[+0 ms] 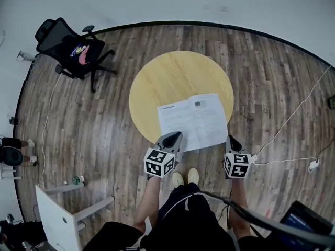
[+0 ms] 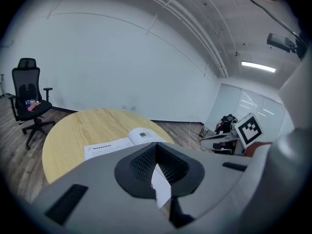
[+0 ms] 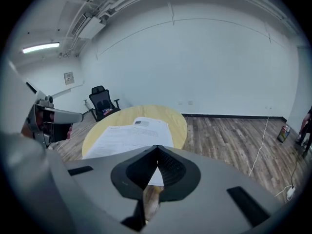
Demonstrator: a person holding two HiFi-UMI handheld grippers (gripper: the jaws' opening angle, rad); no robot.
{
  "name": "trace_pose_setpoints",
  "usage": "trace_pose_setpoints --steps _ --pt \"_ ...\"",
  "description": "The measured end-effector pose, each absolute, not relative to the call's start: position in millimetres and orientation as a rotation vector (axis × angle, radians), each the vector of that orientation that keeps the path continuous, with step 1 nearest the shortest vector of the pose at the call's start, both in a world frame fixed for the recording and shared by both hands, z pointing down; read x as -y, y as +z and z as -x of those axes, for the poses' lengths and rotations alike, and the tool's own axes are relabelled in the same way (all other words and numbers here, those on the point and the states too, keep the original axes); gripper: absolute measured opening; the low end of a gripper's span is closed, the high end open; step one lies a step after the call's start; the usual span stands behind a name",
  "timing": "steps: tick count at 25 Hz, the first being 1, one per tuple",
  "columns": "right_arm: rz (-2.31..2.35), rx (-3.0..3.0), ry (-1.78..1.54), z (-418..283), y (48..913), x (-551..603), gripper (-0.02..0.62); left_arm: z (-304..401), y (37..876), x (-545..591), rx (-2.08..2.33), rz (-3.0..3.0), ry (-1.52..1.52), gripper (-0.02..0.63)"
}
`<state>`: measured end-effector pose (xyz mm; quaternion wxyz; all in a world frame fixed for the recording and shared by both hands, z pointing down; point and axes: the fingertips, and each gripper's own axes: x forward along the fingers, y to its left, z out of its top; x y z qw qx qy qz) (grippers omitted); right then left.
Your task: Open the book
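The book [image 1: 193, 120] lies open and flat on the near right part of the round wooden table [image 1: 167, 72], both white pages facing up. My left gripper [image 1: 171, 138] hovers over the book's near left corner, jaws shut with nothing held. The right gripper [image 1: 232, 140] hangs just off the book's near right corner, past the table edge, and is also shut and empty. In the left gripper view the open book [image 2: 122, 143] lies ahead beyond the closed jaws of the left gripper [image 2: 156, 147]. The right gripper view shows the pages [image 3: 131, 135] ahead and left of the right gripper [image 3: 157, 149].
A black office chair [image 1: 73, 48] stands on the wood floor at the far left. A white desk [image 1: 57, 213] is at the near left. A white cable [image 1: 293, 114] runs across the floor at the right to a plug [image 1: 313, 165]. The person's feet [image 1: 186, 178] are by the table's near edge.
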<state>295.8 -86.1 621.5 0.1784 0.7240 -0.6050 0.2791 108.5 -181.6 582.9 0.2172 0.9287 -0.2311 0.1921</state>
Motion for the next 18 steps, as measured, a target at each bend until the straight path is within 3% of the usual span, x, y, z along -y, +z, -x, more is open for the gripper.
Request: trace_pose_setpoints --steps 18 --pt "-2.088 1.997 0.452 -229.7 470.7 131.2 0.006 -58.1 448.4 195.4 0.808 -2.756 0.302 -0.002"
